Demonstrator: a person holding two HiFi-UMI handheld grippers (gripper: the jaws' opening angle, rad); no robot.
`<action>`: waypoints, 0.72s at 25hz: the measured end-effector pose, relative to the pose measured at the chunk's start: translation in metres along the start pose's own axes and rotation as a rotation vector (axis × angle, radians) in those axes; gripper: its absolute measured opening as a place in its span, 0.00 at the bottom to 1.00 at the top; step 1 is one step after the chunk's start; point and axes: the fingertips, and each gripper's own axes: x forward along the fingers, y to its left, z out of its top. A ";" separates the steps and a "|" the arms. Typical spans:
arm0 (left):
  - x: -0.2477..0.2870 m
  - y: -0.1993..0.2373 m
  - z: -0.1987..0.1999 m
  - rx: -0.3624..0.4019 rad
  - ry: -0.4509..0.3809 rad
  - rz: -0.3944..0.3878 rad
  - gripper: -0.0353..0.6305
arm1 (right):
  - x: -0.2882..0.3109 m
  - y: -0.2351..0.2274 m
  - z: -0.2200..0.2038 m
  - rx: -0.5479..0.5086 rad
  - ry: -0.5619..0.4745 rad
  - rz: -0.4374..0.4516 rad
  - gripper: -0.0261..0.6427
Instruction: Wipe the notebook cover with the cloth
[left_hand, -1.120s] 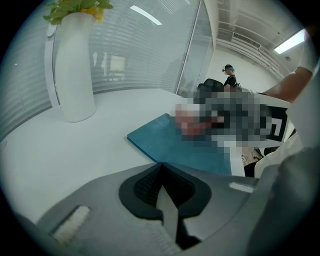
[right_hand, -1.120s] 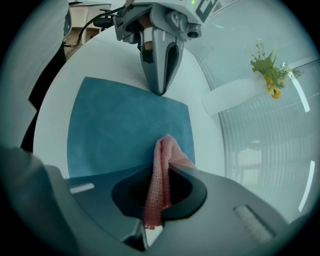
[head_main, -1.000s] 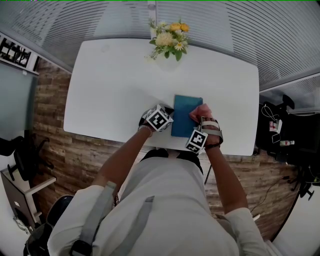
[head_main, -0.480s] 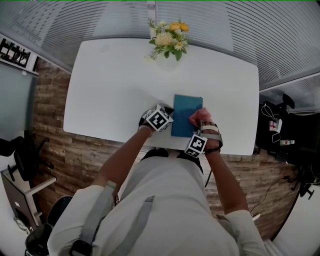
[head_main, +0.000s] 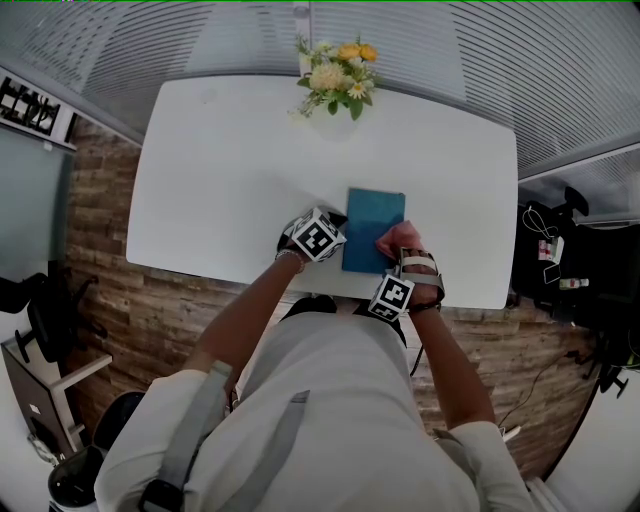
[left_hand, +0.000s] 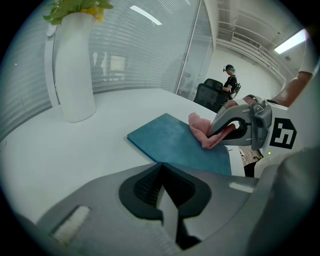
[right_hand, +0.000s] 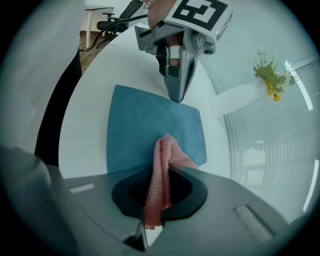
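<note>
Head view shows the notebook lying on the white table, with the vase well beyond its far edge. The right gripper pinches the pink cloth, whose free end rests on the notebook's cover near its right edge. The left gripper, jaws pressed together on nothing, has its tip at the notebook's left edge.

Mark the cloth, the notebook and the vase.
cloth (right_hand: 161, 165), right gripper view, the fold ahead of the jaws
notebook (head_main: 372, 222), head view, middle of its cover
vase (left_hand: 74, 75), left gripper view, its white body
</note>
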 end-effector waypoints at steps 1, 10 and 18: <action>0.000 0.000 0.000 -0.001 0.001 0.000 0.05 | -0.001 0.002 0.000 0.001 -0.001 0.003 0.05; 0.002 0.002 -0.001 0.002 0.001 0.004 0.05 | -0.008 0.015 0.000 0.023 -0.017 0.028 0.05; 0.000 0.000 -0.001 0.003 0.004 0.005 0.05 | -0.016 0.028 0.001 0.042 -0.034 0.054 0.05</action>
